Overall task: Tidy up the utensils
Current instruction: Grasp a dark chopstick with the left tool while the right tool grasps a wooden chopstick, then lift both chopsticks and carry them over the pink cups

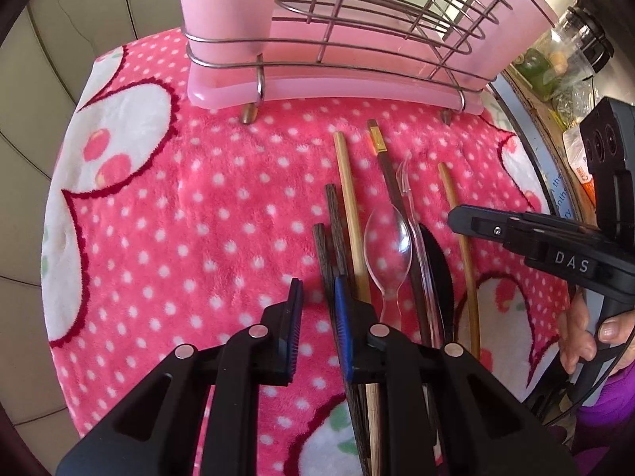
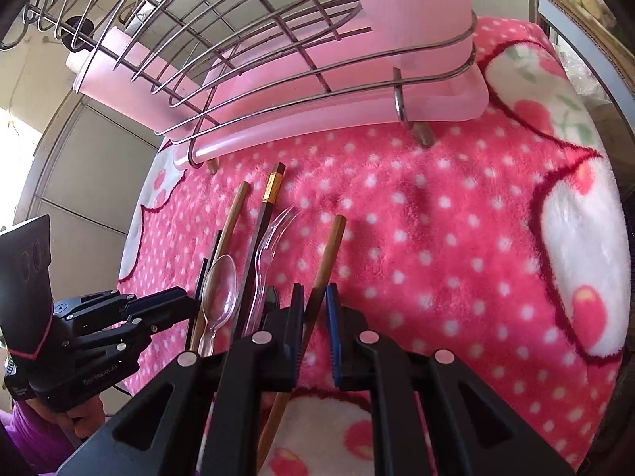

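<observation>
In the left wrist view, the left gripper (image 1: 317,297) fills the bottom of the frame with its fingers spread and nothing between them. A pink dotted blanket (image 1: 206,206) covers the surface. The utensils lie in a row on it at lower centre right: two dark chopsticks (image 1: 335,218), a light wooden chopstick (image 1: 349,198), a clear spoon (image 1: 388,246), a dark chopstick with a gold band (image 1: 383,158), a clear fork (image 1: 408,194), a black knife (image 1: 434,261) and another wooden chopstick (image 1: 456,214) at the far right. The left gripper's right finger sits over the near ends of the dark chopsticks. A wire rack (image 1: 357,20) on a pink tray (image 1: 317,91) stands across the top of the frame. The right gripper (image 1: 460,218) reaches in from the right edge; I cannot tell its state from here.

In the right wrist view, the right gripper (image 2: 313,309) is spread, and the lone wooden chopstick (image 2: 327,254) runs up between its fingers, just beside the left one; whether it touches is unclear. The rest of the utensils lie to the left, with the spoon (image 2: 220,289) nearest the left gripper (image 2: 186,301) at the lower left. The rack (image 2: 238,20) and tray (image 2: 337,119) sit at the top.
</observation>
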`<state>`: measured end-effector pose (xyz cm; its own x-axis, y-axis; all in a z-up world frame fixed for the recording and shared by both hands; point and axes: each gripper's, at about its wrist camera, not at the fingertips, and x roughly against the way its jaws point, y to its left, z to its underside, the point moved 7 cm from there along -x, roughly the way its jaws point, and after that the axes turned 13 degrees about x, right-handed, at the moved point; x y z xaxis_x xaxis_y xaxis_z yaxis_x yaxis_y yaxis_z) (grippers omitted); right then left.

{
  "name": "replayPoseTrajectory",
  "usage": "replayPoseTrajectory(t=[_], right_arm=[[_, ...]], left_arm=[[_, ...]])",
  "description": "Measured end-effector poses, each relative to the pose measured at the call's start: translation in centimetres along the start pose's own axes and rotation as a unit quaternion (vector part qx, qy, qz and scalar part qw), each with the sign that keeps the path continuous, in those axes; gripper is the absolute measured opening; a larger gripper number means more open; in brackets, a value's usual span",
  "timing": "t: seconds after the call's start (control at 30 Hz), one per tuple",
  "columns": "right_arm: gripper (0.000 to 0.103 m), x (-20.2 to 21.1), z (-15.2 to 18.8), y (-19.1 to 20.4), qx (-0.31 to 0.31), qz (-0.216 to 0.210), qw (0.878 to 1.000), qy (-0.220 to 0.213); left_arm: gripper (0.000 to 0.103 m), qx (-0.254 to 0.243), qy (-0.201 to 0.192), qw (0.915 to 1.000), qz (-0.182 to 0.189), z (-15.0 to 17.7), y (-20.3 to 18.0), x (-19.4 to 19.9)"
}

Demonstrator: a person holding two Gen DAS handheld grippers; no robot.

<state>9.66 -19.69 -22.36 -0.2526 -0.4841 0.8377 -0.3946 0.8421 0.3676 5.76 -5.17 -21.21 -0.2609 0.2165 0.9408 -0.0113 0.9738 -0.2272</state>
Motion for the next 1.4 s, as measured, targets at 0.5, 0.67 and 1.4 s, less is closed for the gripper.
replayPoseTrajectory(t=[0.5, 0.67, 1.4], right_arm=[[0.012, -0.9, -0.2, 0.8, 0.002, -0.004, 1.0, 0.003], [0.013, -0.7, -0.2, 0.2, -0.012, -0.021, 1.0, 0.012], [0.011, -2.0, -1.4, 0.5, -0.021, -0.012, 0.999, 0.048]], left_arm=[[0.005, 0.023, -0.001, 0.9995, -0.02, -1.3, 0.0, -1.0], [0.005, 0.052, -0.005, 0.9985, -0.015, -1.1, 2.2, 0.2], [0.006, 0.037, 0.077, 0.9962, -0.012, -5.1, 2.3, -2.5]])
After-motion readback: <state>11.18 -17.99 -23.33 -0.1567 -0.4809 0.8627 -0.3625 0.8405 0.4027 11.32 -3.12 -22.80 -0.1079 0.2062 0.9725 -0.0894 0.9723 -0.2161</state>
